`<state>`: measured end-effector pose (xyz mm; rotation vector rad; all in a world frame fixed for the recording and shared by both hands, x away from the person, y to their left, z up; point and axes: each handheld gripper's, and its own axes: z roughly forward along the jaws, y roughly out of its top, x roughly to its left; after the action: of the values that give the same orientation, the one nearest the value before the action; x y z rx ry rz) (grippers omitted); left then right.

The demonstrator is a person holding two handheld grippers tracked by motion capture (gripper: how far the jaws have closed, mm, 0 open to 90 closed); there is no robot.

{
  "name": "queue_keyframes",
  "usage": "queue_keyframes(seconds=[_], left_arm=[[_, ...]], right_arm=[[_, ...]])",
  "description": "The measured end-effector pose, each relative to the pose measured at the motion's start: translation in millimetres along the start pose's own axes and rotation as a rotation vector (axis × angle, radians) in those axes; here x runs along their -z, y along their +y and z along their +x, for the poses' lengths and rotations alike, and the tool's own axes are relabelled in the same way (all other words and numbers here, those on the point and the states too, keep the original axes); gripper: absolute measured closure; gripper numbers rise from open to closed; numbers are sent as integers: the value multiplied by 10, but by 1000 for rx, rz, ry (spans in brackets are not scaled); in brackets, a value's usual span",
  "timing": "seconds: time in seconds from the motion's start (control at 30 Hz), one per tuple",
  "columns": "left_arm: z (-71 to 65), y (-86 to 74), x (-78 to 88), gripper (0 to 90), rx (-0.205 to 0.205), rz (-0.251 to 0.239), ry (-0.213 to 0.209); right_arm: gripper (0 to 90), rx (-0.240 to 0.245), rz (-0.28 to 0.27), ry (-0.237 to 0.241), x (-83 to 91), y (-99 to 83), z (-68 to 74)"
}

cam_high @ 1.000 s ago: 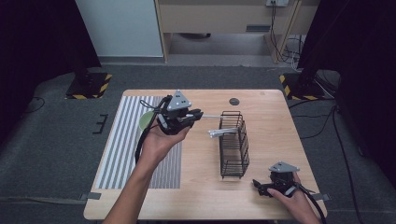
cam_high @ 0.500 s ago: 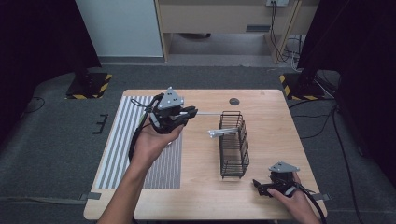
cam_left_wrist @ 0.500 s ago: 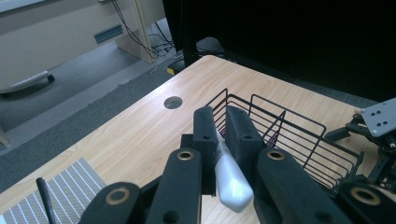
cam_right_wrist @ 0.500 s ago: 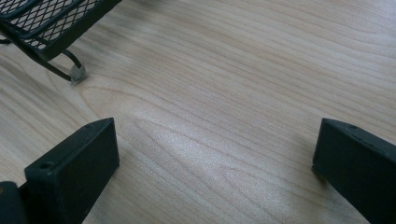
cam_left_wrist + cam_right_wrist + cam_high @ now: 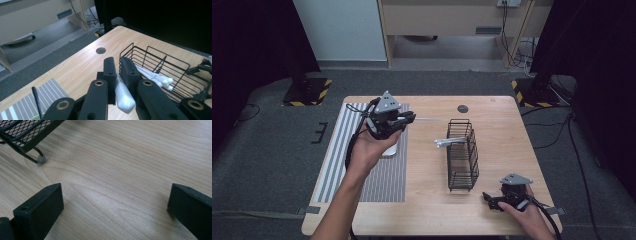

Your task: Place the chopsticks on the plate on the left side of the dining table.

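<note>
My left gripper hovers over the striped mat's far right corner, shut on the handle of a white plastic utensil. The utensil's thin end points right toward the black wire basket. In the left gripper view, the jaws pinch the handle, with the basket just beyond. Several white utensils lie in the basket, their ends poking out of its left side. My right gripper rests open on the table by the front right edge, with bare wood between its jaws.
A grey-and-white striped mat covers the left of the wooden table. A pale object sits on it under the left hand. A round cable hole lies behind the basket. A basket foot stands near the right gripper.
The left gripper has drifted slightly left and away from the basket, still holding the utensil. The right gripper has not moved.
</note>
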<state>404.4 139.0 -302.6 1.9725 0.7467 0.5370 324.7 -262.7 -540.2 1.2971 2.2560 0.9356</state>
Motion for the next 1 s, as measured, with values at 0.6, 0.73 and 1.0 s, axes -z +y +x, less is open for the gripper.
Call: queue_keyframes(seconds=[0.6, 0.73, 1.0], left_arm=[[198, -147, -152, 827, 26, 14, 57], [240, -187, -194, 827, 43, 16, 61], [343, -305, -349, 827, 49, 65, 77]], right_arm=[[3, -1, 1, -1, 1, 0, 2], [3, -1, 1, -1, 1, 0, 2], [3, -1, 1, -1, 1, 0, 2]])
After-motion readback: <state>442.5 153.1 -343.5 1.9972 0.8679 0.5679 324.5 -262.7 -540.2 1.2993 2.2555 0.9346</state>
